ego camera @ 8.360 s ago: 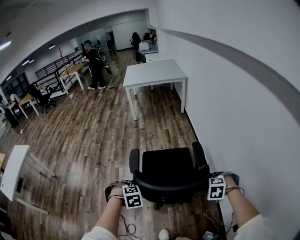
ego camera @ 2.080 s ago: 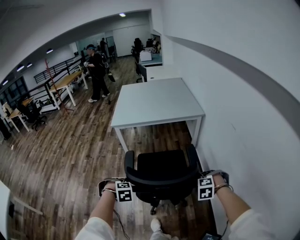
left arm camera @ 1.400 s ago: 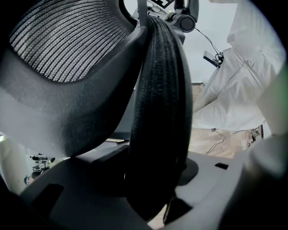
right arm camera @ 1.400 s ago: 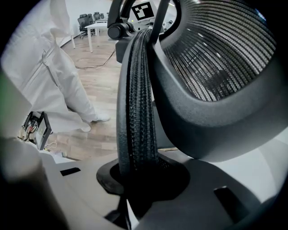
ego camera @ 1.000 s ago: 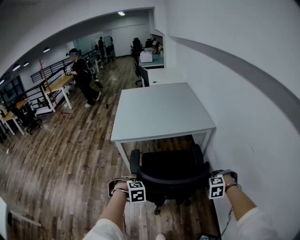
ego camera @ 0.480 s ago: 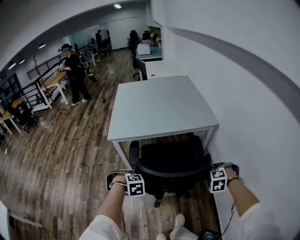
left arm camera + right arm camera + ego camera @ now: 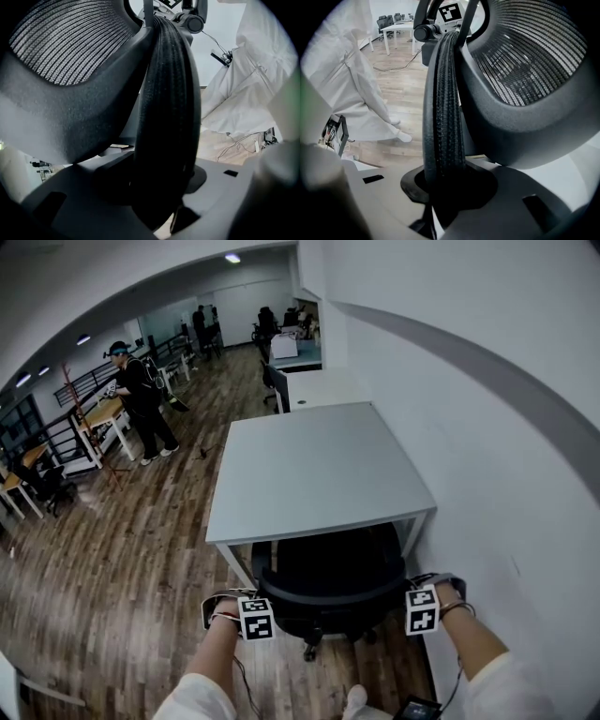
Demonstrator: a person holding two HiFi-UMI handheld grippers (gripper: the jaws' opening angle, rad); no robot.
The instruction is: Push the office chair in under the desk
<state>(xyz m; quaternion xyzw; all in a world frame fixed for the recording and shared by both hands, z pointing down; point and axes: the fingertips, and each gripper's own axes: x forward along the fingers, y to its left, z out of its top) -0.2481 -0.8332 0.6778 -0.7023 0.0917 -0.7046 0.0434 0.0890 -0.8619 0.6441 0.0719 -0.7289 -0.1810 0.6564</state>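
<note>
A: Entry one, desk [image 7: 319, 470]. Position?
B: Right side against the wall [image 7: 487, 427]. A second desk [image 7: 323, 385] stands behind it along the same wall.
A: Office chair [image 7: 328, 589]?
B: At the desk's near edge, seat partly under the top, backrest nearest the person.
A: Grippers?
B: Left gripper [image 7: 159, 187] at the backrest's left end, right gripper [image 7: 445, 183] at its right end, with the rim between each pair of jaws.
A: Elsewhere?
B: A bystander [image 7: 141, 399] stands far left, well apart.

White wall [image 7: 506, 484] runs down the 3 o'clock side with a grey band [image 7: 487, 379] across it. Dark wood-plank floor [image 7: 103, 549]. Second white table [image 7: 323, 388] at 12, dark chair [image 7: 274, 382] beside it. Wood-top tables [image 7: 105, 416] and black railing [image 7: 52, 420] at 10, with a person [image 7: 139, 395] standing there. Ceiling lights [image 7: 232, 258] on.
</note>
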